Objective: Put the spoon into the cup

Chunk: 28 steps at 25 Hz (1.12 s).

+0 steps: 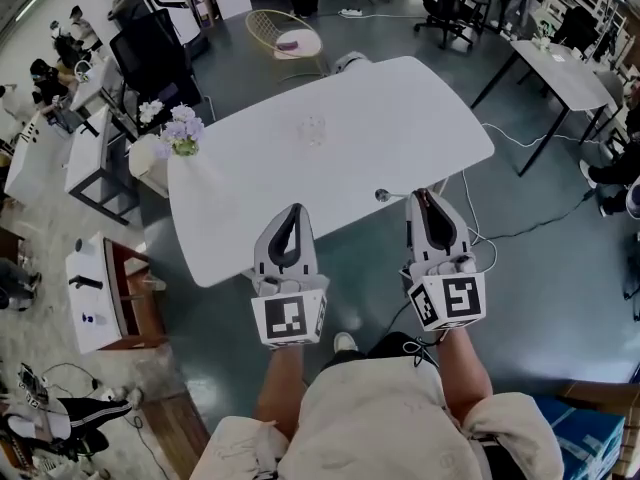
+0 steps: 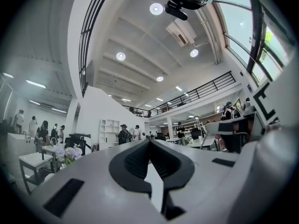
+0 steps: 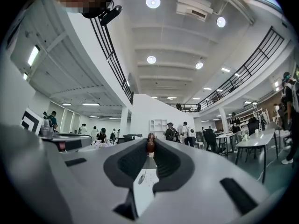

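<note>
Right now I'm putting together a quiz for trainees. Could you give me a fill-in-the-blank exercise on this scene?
The right gripper is shut on the ___.
The left gripper, jaws together, holds ___.
The clear cup stands on the white ___.

Missing words: spoon; nothing; table.
</note>
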Motion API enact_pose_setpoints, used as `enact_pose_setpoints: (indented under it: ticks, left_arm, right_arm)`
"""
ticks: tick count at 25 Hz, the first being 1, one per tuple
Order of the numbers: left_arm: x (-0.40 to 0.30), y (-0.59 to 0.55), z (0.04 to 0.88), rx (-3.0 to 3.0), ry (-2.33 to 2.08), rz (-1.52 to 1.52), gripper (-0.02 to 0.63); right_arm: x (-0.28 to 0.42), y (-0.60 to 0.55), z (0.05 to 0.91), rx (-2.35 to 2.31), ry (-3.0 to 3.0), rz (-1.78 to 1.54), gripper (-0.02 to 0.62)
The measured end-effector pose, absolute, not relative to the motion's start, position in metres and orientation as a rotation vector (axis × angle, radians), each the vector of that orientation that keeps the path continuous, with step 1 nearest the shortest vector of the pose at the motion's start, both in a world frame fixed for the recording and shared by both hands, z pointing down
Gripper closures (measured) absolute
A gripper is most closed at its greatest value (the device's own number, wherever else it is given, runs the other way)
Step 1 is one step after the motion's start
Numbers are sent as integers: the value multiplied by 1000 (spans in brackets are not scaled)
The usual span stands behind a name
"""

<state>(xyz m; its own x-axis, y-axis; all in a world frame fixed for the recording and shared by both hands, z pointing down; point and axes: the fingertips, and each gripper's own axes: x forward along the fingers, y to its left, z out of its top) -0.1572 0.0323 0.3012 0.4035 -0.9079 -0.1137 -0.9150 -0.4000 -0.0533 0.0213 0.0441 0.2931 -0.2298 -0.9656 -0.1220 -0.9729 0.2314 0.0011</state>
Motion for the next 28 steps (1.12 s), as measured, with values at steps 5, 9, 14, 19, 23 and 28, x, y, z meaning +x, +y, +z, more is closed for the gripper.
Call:
enact_pose_setpoints:
  ticks: [5,9,14,19,23,28]
  left_arm:
    - [-163,15,305,-2549,1659,95,604]
    - [-163,-2,318,-2548,1681,74,604]
    - [-148,-44,321,-2526,1698,45,604]
    - [-117,-95,322,-2520,1693,21,604]
    - [-86,-137,318,-2513,1704,5,604]
    - [-55,-186,315,-2483,1737,-16,604]
  right_arm:
    - [13,25,297,-1882,2401,111,555]
    - [12,5,309,-1871,2412,93,555]
    - [27,-40,317,-1840,2418,65,555]
    - [58,-95,320,-1827,2401,36,555]
    - [90,-138,319,-1815,2398,3,555]
    - [124,-193,323,-1779,2408,-37,555]
